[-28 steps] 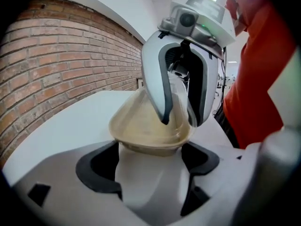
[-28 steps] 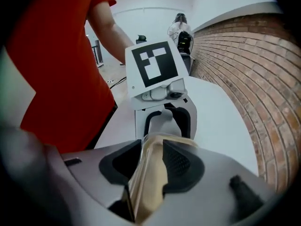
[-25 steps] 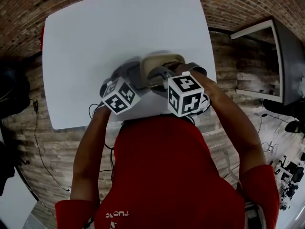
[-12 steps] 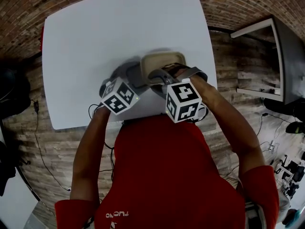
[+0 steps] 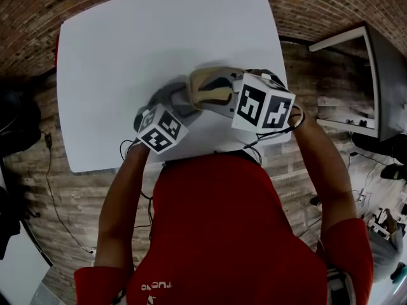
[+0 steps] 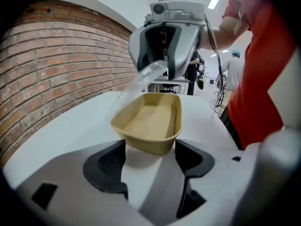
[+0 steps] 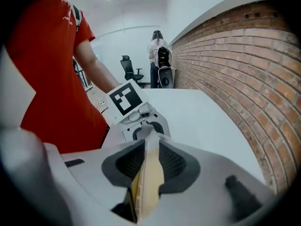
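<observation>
Sitting where: tan tray (image 6: 151,119) over the white table (image 5: 127,56), near the person's edge.
Lid: clear lid (image 6: 136,81) slants above the tray's rim.
Left gripper (image 6: 150,147): fingers clamp the tray's near end.
Right gripper (image 7: 150,147): fingers pinch the lid's edge.
Beyond: brick wall (image 6: 47,55).

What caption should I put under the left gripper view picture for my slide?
Left tool grips a beige tray while the right tool holds a clear lid tilted above it.

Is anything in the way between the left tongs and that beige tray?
Nothing visible: the beige tray has its near end right between the left tongs. The clear lid tilts up off it, pinched by the right tongs.
</observation>
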The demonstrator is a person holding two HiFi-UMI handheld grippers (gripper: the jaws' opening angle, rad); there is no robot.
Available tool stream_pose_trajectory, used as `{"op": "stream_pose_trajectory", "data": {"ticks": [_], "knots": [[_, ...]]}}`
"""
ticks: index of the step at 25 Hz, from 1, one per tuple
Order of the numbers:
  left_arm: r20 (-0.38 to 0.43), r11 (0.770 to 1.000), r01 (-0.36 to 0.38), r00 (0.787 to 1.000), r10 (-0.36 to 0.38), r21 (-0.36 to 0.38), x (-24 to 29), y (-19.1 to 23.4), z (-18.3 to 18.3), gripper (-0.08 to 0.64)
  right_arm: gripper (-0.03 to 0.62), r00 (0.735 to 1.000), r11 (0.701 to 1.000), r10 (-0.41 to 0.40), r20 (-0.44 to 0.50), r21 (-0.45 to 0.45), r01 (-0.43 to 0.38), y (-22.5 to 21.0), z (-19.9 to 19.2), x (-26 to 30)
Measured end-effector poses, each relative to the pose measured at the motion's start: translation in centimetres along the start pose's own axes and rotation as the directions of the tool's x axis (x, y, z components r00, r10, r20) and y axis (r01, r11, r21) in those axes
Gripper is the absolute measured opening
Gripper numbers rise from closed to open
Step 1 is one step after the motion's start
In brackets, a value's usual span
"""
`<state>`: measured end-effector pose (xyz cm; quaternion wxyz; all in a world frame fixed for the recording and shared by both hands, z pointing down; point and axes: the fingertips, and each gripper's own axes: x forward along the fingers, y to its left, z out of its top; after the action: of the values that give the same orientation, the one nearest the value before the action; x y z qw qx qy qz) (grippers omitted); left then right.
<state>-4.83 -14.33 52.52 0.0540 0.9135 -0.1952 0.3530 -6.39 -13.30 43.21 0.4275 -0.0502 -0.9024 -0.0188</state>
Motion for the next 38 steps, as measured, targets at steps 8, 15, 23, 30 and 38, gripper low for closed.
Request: {"op": "stream_pose_trajectory", "data": {"ticks": [8, 15, 23, 30, 38], "knots": [[-0.013, 1.0, 0.006, 1.0, -0.006, -0.006, 0.2, -0.1, 0.2, 0.33, 0.062, 0.996, 0.997, -0.069, 0.052, 0.032, 0.068, -3.9, 0.5, -2.4], [-0.027, 1.0, 0.003, 1.0, -0.003, -0.012, 0.2, -0.1, 0.3, 0.322, 0.057, 0.995, 0.996, -0.079, 0.06, 0.037, 0.077, -5.7, -0.1, -2.9], [0.099, 0.995, -0.006, 0.995, 0.016, -0.1, -3.3, -1.2, 0.6, 0.319, 0.058, 0.988, 0.968, 0.052, 0.146, 0.237, -0.086, -9.2, -0.2, -3.9], [0.384, 0.962, -0.059, 0.909, 0.163, -0.267, -7.7, 1.1, 6.9, 0.162, 0.057, 0.976, 0.929, 0.172, 0.131, 0.307, -0.205, -12.6, -1.9, -2.7], [0.423, 0.931, -0.115, 0.867, 0.265, -0.347, -6.7, 4.2, 10.4, 0.07, 0.058, 0.995, 0.982, 0.087, 0.046, 0.167, -0.093, -16.1, -2.3, -0.5]]}}
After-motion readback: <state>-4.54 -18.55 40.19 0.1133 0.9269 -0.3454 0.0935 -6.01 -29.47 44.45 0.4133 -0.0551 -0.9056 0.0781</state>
